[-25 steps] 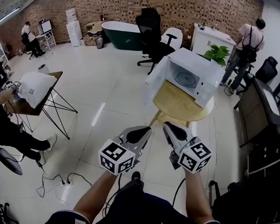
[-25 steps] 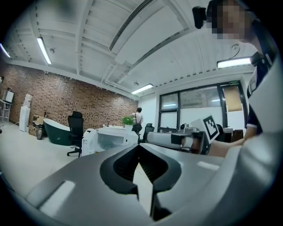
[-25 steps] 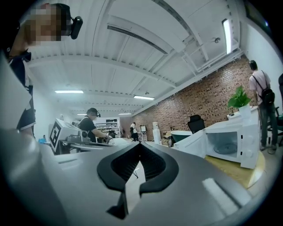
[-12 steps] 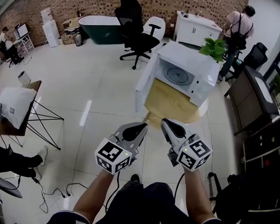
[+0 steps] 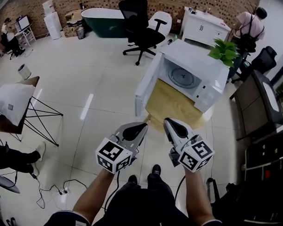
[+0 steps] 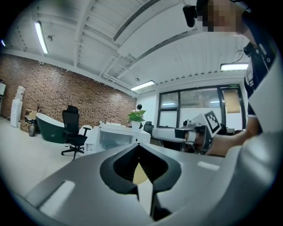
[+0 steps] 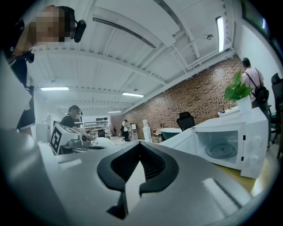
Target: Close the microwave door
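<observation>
You wear dark short sleeves (image 5: 62,223), dark trousers (image 5: 144,201) and black shoes (image 5: 155,170). Your left grey gripper (image 5: 141,128) and right grey gripper (image 5: 168,122) each carry a white cube with black squares (image 5: 113,156) and a black cable (image 5: 117,181).

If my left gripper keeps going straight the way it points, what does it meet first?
Probably the left gripper meets the white microwave on the round wooden table, around its open front; depth is unclear.
</observation>
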Demonstrator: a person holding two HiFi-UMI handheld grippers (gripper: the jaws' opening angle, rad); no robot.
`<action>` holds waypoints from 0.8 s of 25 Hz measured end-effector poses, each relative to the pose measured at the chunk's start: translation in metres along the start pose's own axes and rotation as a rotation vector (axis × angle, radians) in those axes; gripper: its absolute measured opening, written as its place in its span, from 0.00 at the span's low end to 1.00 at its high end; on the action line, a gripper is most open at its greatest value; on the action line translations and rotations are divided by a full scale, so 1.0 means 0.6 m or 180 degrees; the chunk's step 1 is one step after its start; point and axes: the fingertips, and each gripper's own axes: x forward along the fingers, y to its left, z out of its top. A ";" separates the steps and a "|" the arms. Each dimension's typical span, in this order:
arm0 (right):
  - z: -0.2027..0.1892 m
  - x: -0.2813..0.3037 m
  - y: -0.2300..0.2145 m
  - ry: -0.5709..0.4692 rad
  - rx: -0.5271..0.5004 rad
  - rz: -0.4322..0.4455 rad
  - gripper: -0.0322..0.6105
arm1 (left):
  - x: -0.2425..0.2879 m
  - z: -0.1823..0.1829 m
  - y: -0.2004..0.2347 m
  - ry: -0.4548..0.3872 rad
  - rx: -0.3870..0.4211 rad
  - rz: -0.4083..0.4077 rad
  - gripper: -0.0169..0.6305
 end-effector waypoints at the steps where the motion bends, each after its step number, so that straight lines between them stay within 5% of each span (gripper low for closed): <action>1: -0.001 0.005 -0.006 0.0014 -0.0003 0.0029 0.05 | 0.004 -0.003 0.010 0.0002 -0.0009 0.0061 0.04; 12: -0.008 0.069 -0.069 0.0146 0.0002 0.0266 0.05 | 0.053 -0.039 0.141 0.0154 0.0153 0.0621 0.04; 20: -0.022 0.082 -0.098 0.0253 0.0041 0.0298 0.05 | 0.090 -0.065 0.233 0.0429 0.0278 0.0869 0.18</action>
